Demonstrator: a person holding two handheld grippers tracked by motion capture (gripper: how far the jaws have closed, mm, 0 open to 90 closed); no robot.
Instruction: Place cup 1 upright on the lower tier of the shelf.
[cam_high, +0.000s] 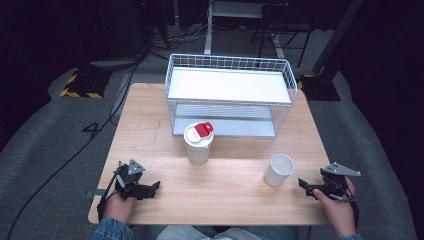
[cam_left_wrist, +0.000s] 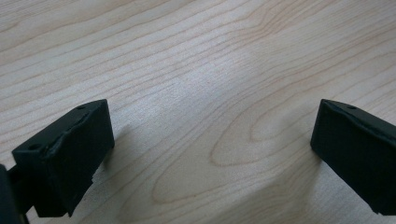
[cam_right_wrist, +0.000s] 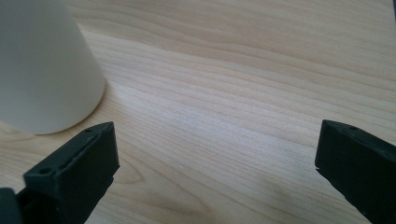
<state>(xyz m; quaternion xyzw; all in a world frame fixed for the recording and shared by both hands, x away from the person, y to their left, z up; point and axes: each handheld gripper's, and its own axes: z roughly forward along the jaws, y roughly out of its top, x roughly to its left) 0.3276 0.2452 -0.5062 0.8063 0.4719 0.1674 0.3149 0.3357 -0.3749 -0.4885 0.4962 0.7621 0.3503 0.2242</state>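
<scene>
Two white cups (cam_high: 198, 144) (cam_high: 278, 170), one wire rack (cam_high: 229, 95); both grippers (cam_high: 156, 187) (cam_high: 303, 185) rest with jaws wide, empty.

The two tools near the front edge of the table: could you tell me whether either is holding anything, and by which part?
Nothing is held. The left tool and right tool both stand open over bare table; the open white cup stands apart from the right tool.

Looks like a lab or recording studio: small wooden table (cam_high: 220, 195) alone on grey carpet (cam_high: 40, 135), dark surroundings, black cables (cam_high: 120, 85) trailing across the floor at upper left, yellow-and-black hazard-striped stand base (cam_high: 80, 87) at left, metal frame legs (cam_high: 210, 30) at the top
</scene>
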